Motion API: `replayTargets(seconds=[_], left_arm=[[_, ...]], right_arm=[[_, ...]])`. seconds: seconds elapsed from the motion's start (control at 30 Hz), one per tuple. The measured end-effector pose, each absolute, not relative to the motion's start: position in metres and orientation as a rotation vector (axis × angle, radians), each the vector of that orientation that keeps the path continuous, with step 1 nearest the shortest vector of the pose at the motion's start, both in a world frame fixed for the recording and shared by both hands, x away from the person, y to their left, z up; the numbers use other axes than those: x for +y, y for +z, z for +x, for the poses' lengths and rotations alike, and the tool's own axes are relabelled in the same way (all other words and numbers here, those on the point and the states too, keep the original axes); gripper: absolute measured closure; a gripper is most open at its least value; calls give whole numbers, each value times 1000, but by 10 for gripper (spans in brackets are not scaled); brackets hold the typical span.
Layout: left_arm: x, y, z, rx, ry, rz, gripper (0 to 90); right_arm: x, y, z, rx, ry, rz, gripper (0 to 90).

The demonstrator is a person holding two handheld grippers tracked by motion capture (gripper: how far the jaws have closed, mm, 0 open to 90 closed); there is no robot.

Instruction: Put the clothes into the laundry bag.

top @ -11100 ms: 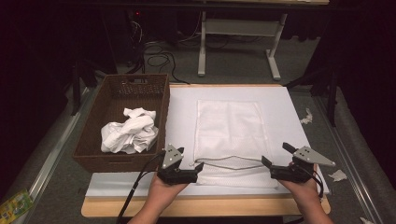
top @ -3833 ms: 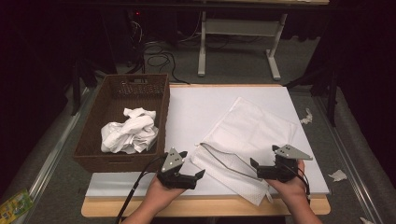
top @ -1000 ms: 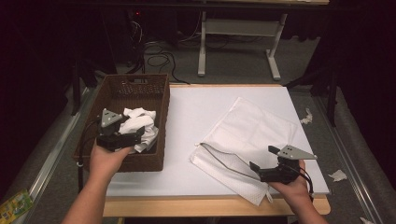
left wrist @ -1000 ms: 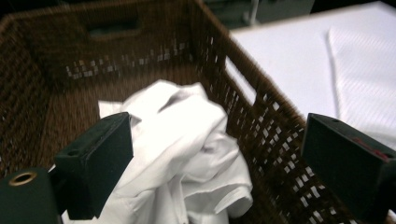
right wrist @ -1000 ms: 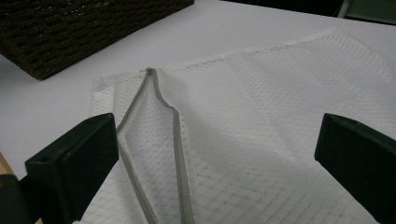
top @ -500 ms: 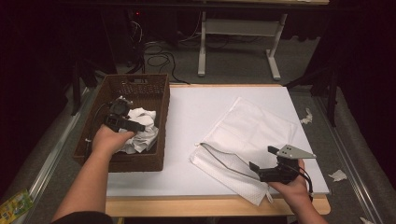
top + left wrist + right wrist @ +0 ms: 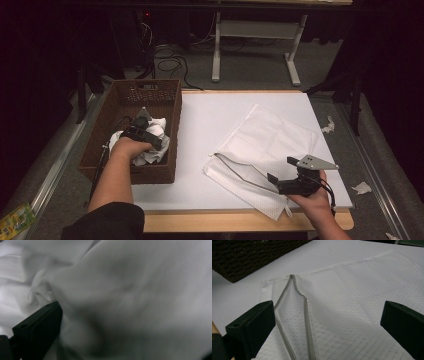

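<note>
Left gripper [image 7: 141, 131] is down in the wicker basket [image 7: 167, 107], mid-left of the high view, nose buried in the crumpled white cloth [image 7: 150, 150]. Jaws have just been opening and stand wide; in my left gripper view one black jaw shows lower left w/ blurred cloth [image 7: 130, 300] bulging in betw. the jaws, not clamped as far as I can see.

Right gripper [image 7: 280, 182], lower right of the high view, also has jaws spread wide. It sits at the near edge of the white mesh laundry bag [image 7: 270, 142], pads off the fabric.

Bag lies flat on the white board [image 7: 210, 115], right of centre, turned diagonal: long axis runs lower left to upper right, one corner pointing to the far side. Its grey zipper [image 7: 298, 315] is undone, mouth gaping in a narrow V, zip end toward the basket; in my right gripper view the V runs betw. the jaws, nearer the left one.

Basket and bag are apart, bare board betw. them.
</note>
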State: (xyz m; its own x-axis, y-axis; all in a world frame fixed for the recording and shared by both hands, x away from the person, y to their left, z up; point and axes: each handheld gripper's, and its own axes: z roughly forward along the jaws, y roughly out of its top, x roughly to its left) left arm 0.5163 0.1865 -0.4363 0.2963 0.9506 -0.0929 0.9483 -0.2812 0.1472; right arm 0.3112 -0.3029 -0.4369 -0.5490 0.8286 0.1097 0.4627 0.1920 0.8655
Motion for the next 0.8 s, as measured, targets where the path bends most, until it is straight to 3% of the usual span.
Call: replayTargets(seconds=[0.27, 0.47, 0.7, 0.8], left_arm=[[173, -446, 512, 1726, 172, 2524, 16], [178, -441, 510, 1738, 182, 2445, 222], [178, -436, 508, 1716, 285, 2453, 570], [177, -435, 507, 1704, 304, 2462, 641]], right_arm=[[-303, -437, 311, 2091, 1309, 1223, 4], [-304, -436, 311, 2094, 1314, 1229, 13], [-306, -436, 310, 2081, 1321, 1243, 16], [-307, -436, 311, 2083, 1325, 1240, 20]])
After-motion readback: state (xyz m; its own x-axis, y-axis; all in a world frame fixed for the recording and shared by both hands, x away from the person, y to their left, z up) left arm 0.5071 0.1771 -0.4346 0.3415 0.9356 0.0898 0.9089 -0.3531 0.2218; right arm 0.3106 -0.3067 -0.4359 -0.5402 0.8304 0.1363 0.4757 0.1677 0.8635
